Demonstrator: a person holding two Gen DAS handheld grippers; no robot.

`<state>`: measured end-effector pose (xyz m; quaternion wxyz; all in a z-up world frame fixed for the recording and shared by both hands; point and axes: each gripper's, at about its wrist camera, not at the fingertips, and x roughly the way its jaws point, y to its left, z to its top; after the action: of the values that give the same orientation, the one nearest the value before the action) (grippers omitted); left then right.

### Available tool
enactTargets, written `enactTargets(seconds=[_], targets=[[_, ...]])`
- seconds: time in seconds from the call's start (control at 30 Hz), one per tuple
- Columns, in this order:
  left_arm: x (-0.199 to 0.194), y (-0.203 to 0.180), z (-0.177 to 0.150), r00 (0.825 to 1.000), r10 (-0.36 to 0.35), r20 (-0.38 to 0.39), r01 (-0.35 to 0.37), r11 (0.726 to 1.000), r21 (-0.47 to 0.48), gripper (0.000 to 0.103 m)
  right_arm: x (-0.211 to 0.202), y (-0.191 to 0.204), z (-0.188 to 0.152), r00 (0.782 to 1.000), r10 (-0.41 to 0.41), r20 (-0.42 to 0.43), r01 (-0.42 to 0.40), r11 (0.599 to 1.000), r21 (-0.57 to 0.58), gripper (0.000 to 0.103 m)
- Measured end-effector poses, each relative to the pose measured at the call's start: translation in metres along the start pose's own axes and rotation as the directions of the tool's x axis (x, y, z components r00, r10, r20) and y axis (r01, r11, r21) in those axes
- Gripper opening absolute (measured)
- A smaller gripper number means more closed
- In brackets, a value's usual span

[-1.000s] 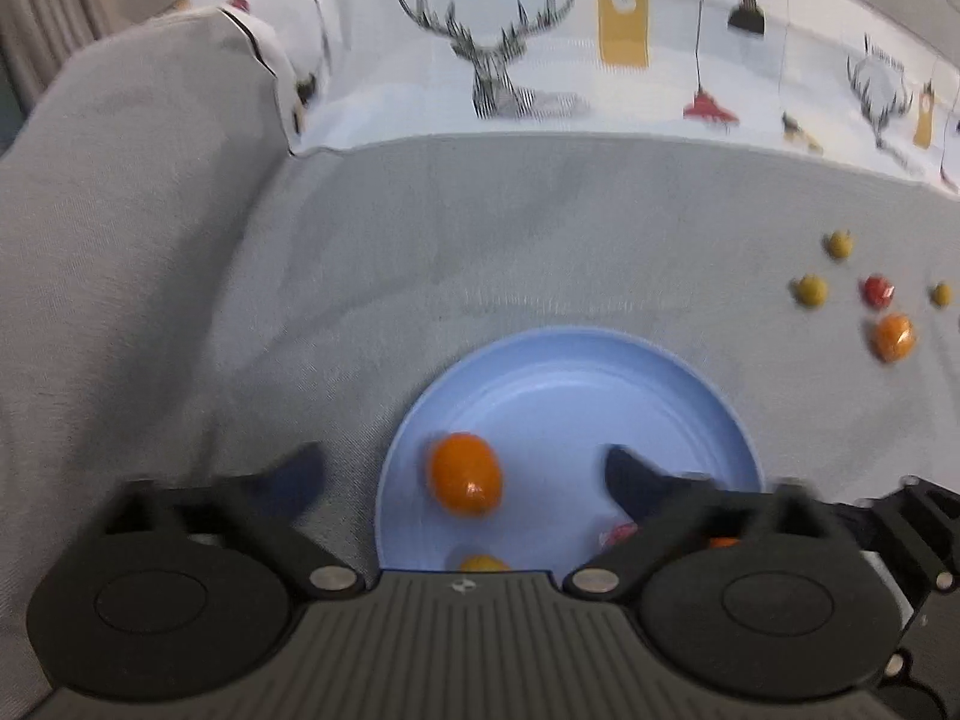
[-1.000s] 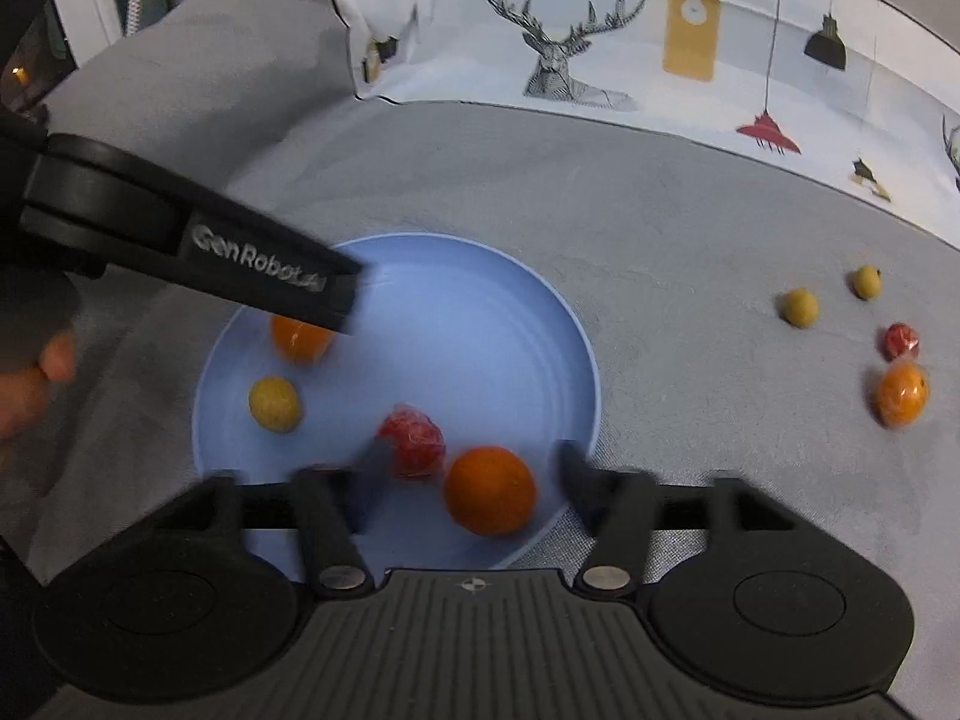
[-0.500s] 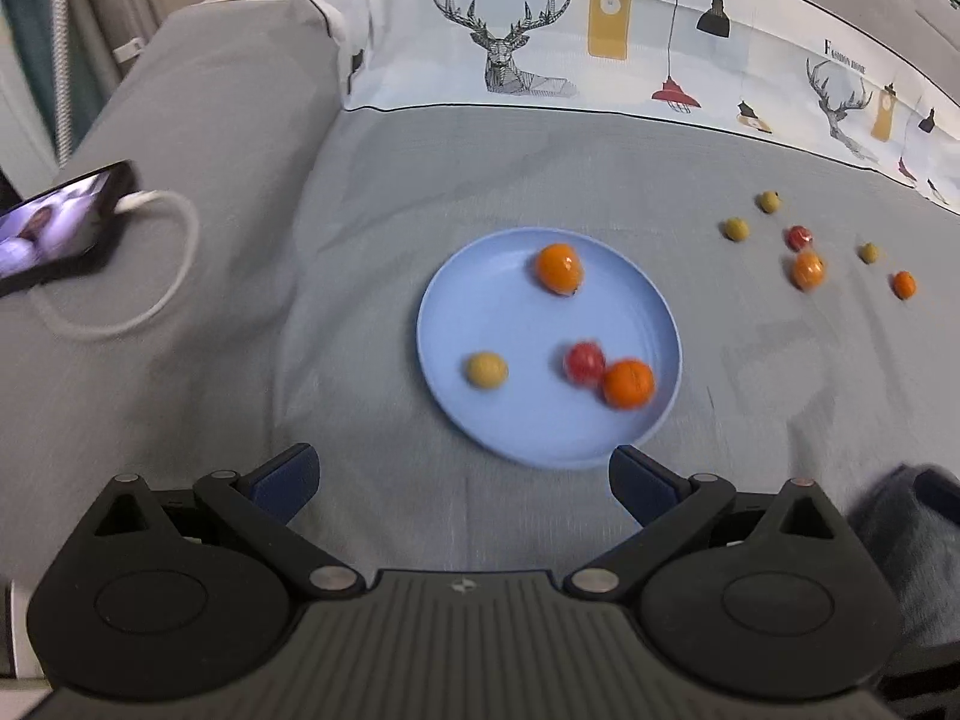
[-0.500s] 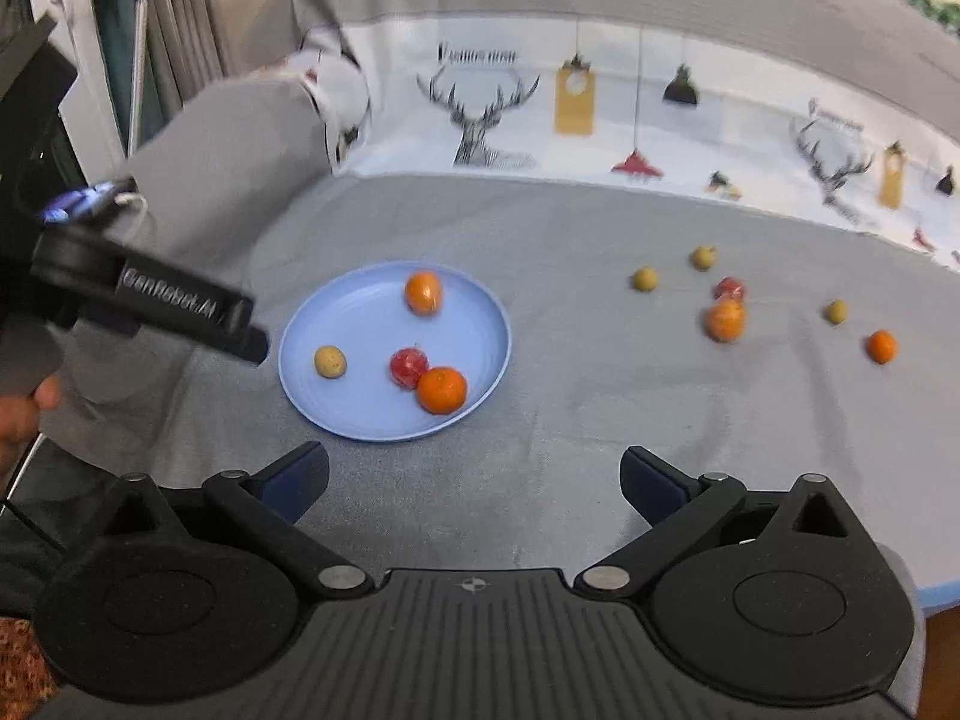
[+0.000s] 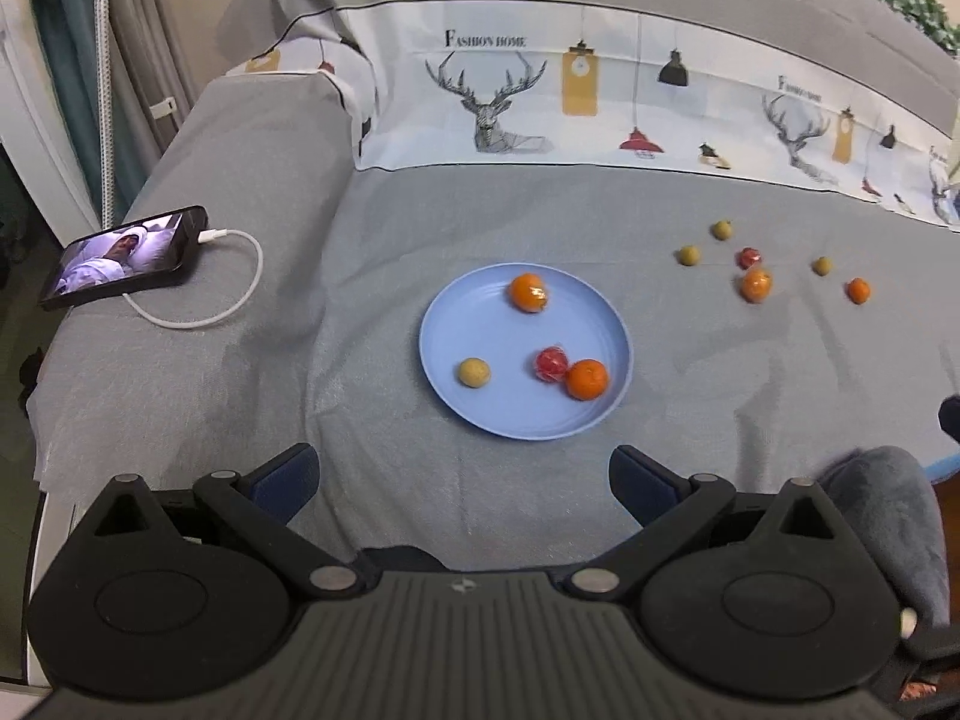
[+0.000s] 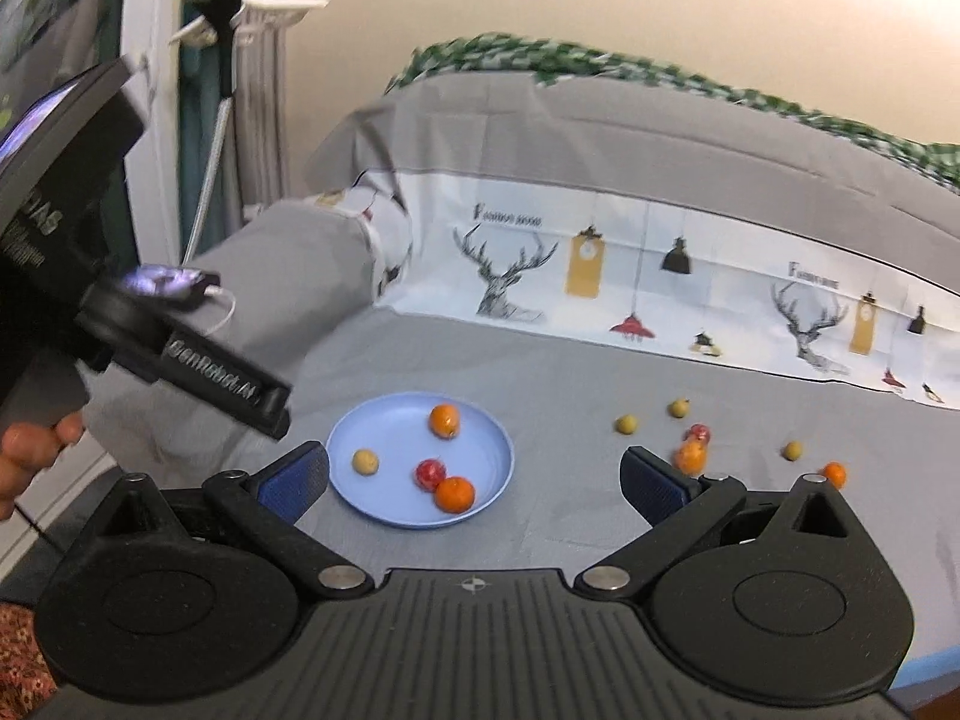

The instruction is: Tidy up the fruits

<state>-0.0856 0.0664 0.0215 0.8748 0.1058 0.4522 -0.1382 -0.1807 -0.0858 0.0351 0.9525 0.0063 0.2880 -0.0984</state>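
A light blue plate [image 5: 480, 330] [image 6: 384, 438] lies on the grey bed cover. It holds two oranges [image 5: 587, 379], [image 5: 528, 292], a red fruit [image 5: 550, 363] and a small yellow fruit [image 5: 474, 372]. Several loose fruits lie to the plate's right, among them an orange one [image 5: 756, 284] [image 6: 689, 455] and a red one [image 5: 748, 257]. My left gripper [image 5: 462, 480] is open and empty, held back from the plate's near side. My right gripper [image 6: 474, 483] is open and empty, raised well behind the plate. The left gripper's body [image 6: 228, 387] shows in the right wrist view.
A phone [image 5: 123, 255] with a white charging cable [image 5: 240, 282] lies on the cover at the left. A printed deer-pattern cloth [image 5: 600, 102] runs along the back. Curtains and a wall stand at the far left. A grey sleeve [image 5: 882, 516] shows at the lower right.
Both grippers have pulled back and up from the plate, so the whole plate and the loose fruits are in view. An orange that lay between the right fingers now rests on the plate.
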Motion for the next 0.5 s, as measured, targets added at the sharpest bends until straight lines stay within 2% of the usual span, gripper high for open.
enactTargets(seconds=[0.13,0.5], targets=[[-0.013,-0.003,-0.007,1.000,0.009,0.022,-0.009,1.000,-0.001,0.103,-0.013,-0.006,-0.002,0.999,-0.001,0.043,0.000,1.000,0.026,0.102],[-0.031,-0.003,-0.011,0.998,0.024,0.058,-0.024,1.000,-0.004,0.103,-0.021,-0.006,-0.006,0.999,0.015,0.052,-0.016,0.999,0.028,0.102]])
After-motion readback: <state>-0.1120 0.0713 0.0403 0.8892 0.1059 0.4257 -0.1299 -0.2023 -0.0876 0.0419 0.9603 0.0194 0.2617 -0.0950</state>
